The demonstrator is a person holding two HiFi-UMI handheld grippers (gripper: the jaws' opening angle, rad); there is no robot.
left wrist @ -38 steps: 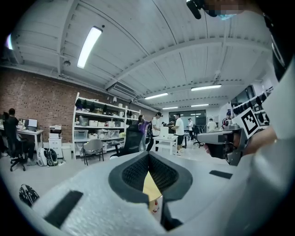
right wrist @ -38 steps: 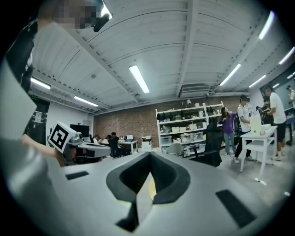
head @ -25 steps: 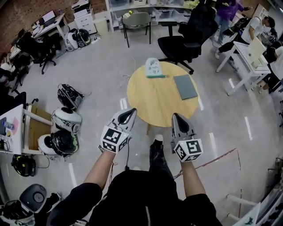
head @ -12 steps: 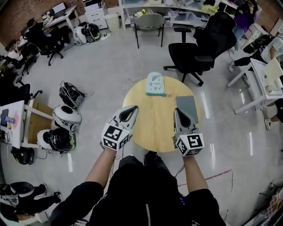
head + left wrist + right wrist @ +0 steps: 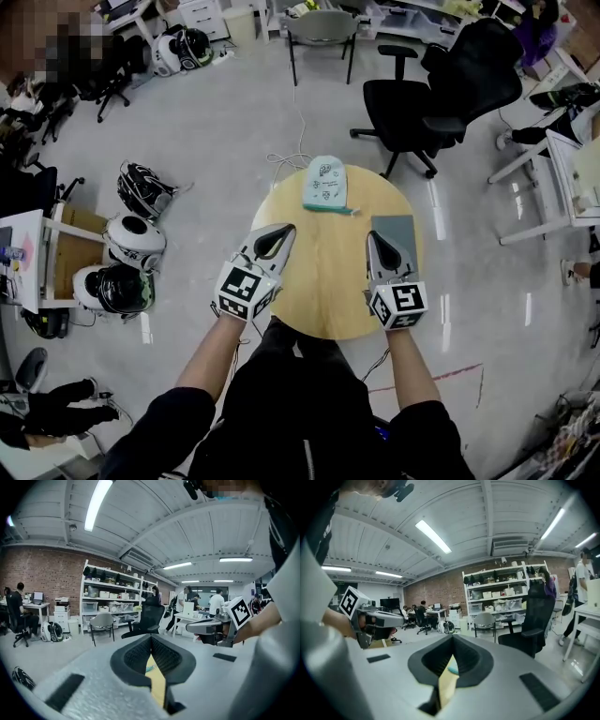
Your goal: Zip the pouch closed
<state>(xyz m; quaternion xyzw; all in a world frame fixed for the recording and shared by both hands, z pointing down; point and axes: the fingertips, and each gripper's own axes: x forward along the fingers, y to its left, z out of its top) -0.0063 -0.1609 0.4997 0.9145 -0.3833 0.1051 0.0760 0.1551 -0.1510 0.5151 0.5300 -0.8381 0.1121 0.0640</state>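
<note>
A pale teal pouch [image 5: 325, 184] lies flat at the far edge of the round wooden table [image 5: 323, 305]. My left gripper [image 5: 287, 228] hovers over the table's near left part, shut and holding nothing. My right gripper [image 5: 372, 234] hovers over the near right part, also shut and empty. Both point towards the pouch and stand well short of it. In the left gripper view a sliver of the pouch [image 5: 149, 669] shows below the closed tips. The right gripper view shows the same teal sliver [image 5: 452, 670]. I cannot tell how the pouch's zip stands.
A grey flat pad [image 5: 396, 231] lies on the table's right side, partly under my right gripper. A black office chair [image 5: 441, 94] stands beyond the table, a grey chair [image 5: 323, 33] farther back. Helmets and bags [image 5: 131, 246] sit on the floor at left. A cable [image 5: 286, 159] trails near the table.
I have walked up to the table. Both grippers, earlier short of its near edge, now hang over its near half, closer to the pouch. Both jaws stay shut.
</note>
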